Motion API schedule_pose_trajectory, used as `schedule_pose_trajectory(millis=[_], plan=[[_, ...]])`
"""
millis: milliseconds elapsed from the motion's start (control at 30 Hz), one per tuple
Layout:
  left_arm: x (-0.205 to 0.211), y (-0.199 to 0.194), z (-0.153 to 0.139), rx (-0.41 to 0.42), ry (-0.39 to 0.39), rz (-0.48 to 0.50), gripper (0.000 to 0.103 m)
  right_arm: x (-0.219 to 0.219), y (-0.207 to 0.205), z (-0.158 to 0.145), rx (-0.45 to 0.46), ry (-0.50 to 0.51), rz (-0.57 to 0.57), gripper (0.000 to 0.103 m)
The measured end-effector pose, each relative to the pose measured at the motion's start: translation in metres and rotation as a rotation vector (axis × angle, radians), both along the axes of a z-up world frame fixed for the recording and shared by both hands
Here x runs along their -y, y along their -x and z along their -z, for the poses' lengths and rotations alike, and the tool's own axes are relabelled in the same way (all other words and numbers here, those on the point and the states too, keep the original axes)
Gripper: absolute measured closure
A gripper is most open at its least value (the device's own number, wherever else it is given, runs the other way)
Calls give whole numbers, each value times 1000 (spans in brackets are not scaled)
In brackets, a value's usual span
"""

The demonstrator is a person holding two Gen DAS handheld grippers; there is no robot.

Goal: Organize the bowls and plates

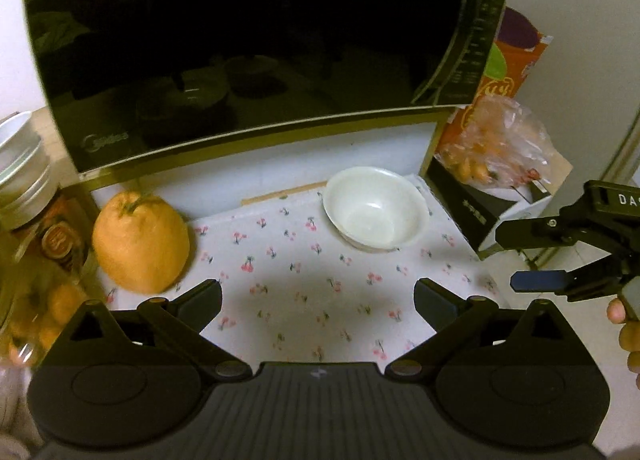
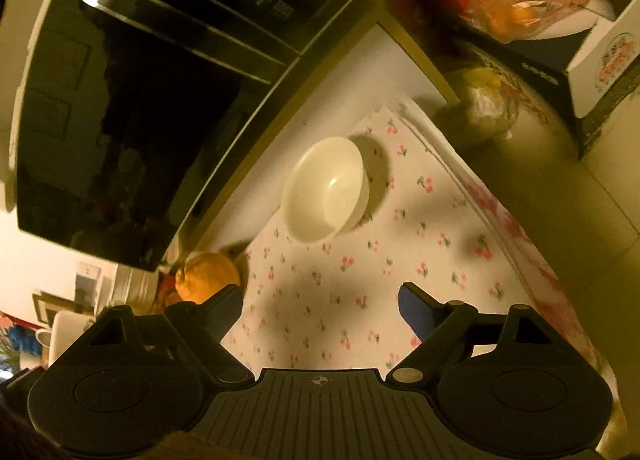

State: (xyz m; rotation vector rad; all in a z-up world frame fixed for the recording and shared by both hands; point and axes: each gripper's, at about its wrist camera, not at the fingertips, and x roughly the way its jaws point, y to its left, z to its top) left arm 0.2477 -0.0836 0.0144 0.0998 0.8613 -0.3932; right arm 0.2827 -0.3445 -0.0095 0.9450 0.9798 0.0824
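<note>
My left tongs (image 1: 318,292) and my right tongs (image 2: 320,300) are both wide apart and hold nothing. The white bowl (image 2: 326,196) sits on the cherry cloth (image 2: 360,280) by the microwave (image 2: 140,100), so I can grab it.

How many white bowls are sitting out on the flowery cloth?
1. The white bowl stands empty on the cherry-print cloth before the microwave. Stacked metal dishes at far left might be bowls too.
</note>
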Motion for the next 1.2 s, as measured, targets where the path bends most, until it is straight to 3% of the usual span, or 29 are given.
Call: schedule_pose_trajectory(millis=[300,567,733,900,1033,1200], plan=[[18,-47,26,1,51,114,2,14,-40,29,74,-92,-30,16],[29,-76,46,-30,117,148,15,28,-58,59,101,-93,5,17],[29,-85,54,-35,129,131,35,29,-66,73,104,-110,6,37],[30,-92,60,-41,150,103,46,29,-69,79,116,-102,16,58],[32,-96,65,-50,151,88,57,30,-72,84,111,-103,30,67],[33,-97,66,-50,151,76,62,30,-72,88,107,-96,36,75]])
